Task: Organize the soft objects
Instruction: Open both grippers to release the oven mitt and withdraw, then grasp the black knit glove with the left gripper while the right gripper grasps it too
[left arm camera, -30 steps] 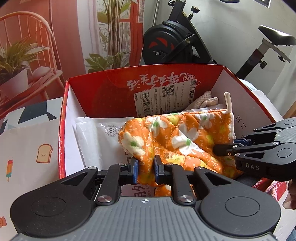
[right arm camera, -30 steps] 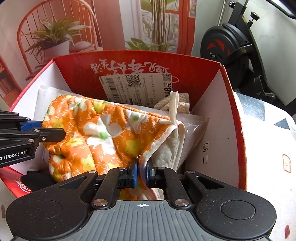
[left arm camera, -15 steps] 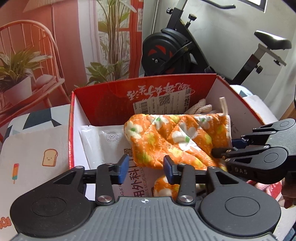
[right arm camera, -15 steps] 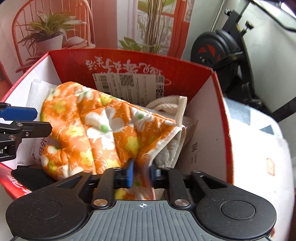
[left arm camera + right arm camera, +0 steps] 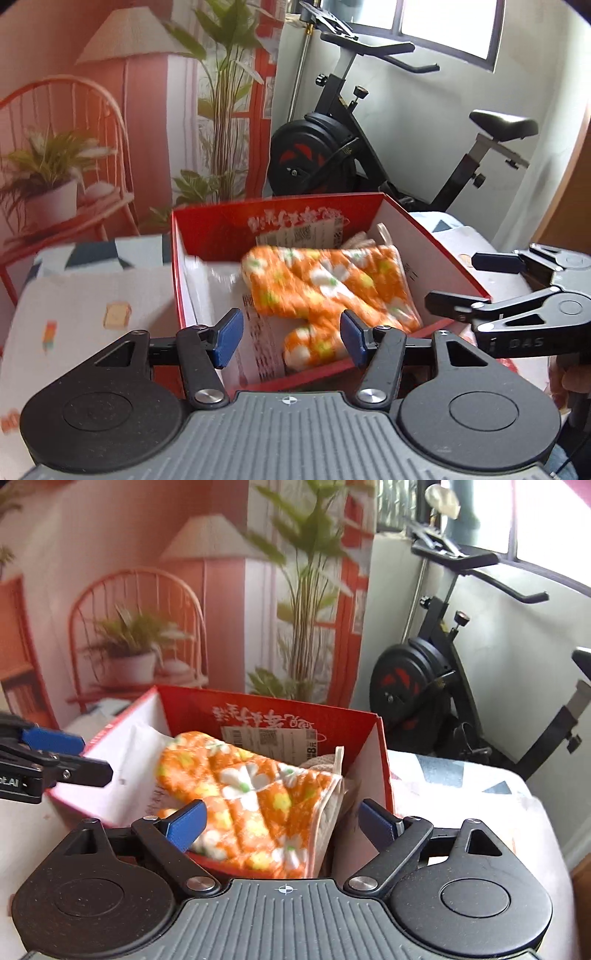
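The orange flowered mitt [image 5: 325,291] is lying inside the red box [image 5: 436,240], draped over white packets [image 5: 136,760] there. My left gripper [image 5: 291,338] is hanging above the box's near edge, its jaws opening with nothing pinched. My right gripper [image 5: 282,821] is hanging above the box's near right corner, jaws opening wide, clear of the mitt.

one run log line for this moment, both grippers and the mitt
left gripper: opening, empty | right gripper: opening, empty | orange floral oven mitt: lying in red box, released
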